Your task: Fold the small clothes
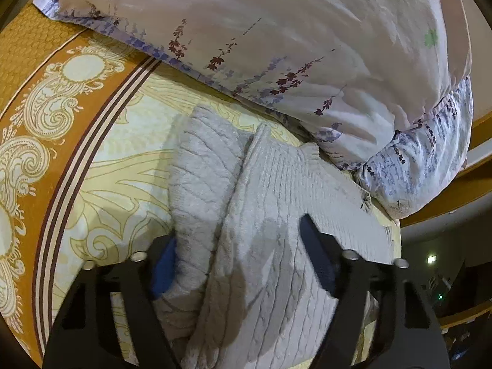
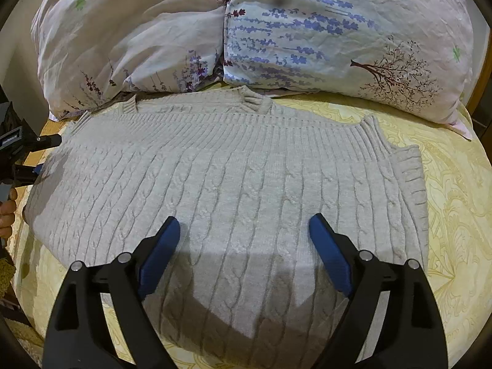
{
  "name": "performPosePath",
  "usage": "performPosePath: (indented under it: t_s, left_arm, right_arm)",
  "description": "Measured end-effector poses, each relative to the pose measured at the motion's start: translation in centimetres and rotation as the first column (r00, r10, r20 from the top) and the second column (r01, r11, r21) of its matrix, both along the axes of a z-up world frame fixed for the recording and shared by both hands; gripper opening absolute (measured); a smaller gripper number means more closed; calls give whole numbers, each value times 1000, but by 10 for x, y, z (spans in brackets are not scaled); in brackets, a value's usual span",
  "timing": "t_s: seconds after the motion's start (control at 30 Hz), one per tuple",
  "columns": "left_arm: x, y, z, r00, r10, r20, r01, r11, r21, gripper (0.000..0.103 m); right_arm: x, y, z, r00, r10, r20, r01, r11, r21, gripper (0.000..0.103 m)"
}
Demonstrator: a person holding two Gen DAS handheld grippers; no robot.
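From the left wrist, the left gripper [image 1: 236, 252] sat low over one end of a grey cable-knit sweater [image 1: 270, 209] lying on the bed [image 1: 101, 166], its yellow patterned cover showing to the left. A bunched fold of knit rose between the blue-padded fingers [image 1: 164, 272]; the left pad lay against the fabric, but the right pad seemed just off it, so whether the fold was truly pinched could not be told. A floral pillow [image 1: 246, 30] lay just beyond the sweater.

From the right wrist, the sweater [image 2: 233, 166] lay spread flat across the bed [image 2: 455, 215], its ribbed collar next to two floral pillows [image 2: 338, 30]. The right gripper [image 2: 244, 224] hovered over the near part of the knit with its fingers [image 2: 330, 252] wide apart and nothing between them. At the far left edge the left gripper [image 2: 46, 153] reached into the sweater's end, a hand [image 2: 7, 212] behind it.

The step in hand looked like gathering one side for the first fold. The next move likely called for the left fingers to clamp firmly on the gathered edge, while the right fingers came down on the near hem, so both could carry that side across evenly without dragging the whole garment.
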State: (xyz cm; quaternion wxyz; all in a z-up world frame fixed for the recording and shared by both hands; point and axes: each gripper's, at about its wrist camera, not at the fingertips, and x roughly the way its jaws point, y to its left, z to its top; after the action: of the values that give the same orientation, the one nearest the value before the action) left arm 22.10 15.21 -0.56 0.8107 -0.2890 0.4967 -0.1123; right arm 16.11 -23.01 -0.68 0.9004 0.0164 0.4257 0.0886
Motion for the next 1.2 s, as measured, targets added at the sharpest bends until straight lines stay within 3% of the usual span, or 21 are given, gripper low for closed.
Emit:
performPosePath:
  t_s: [0.17,0.27,0.47,0.63,1.13,1.17,1.2]
  left_arm:
    - [0,2,-6,1000,16,-16,-17,999,-38,30]
    - [-2,-2,-4,1000,21,-3,-21,997,-68,25]
    - [0,-28,32,994,-44,99,56,991,-122,22]
    - [8,-65,62,977,-124,175,153,975,-162,22]
    - [34,-175,84,939,-279,201,330,897,-295,22]
    - [35,-186,82,933,-297,202,348,888,-302,19]
    - [35,-201,79,923,-327,204,379,867,-323,9]
  right_arm:
    - [1,1,-1,1000,1,1,-1,1000,0,88]
    - [1,1,-2,1000,-1,2,1,1000,1,88]
    - [0,1,-1,1000,0,-3,0,1000,16,88]
    - [-1,-9,2,1000,-15,-7,15,997,80,88]
    - [-18,-75,19,989,-144,29,132,956,260,88]
    - [-18,-81,20,988,-153,26,140,951,275,88]
    - [-18,-86,19,987,-160,22,148,947,285,88]
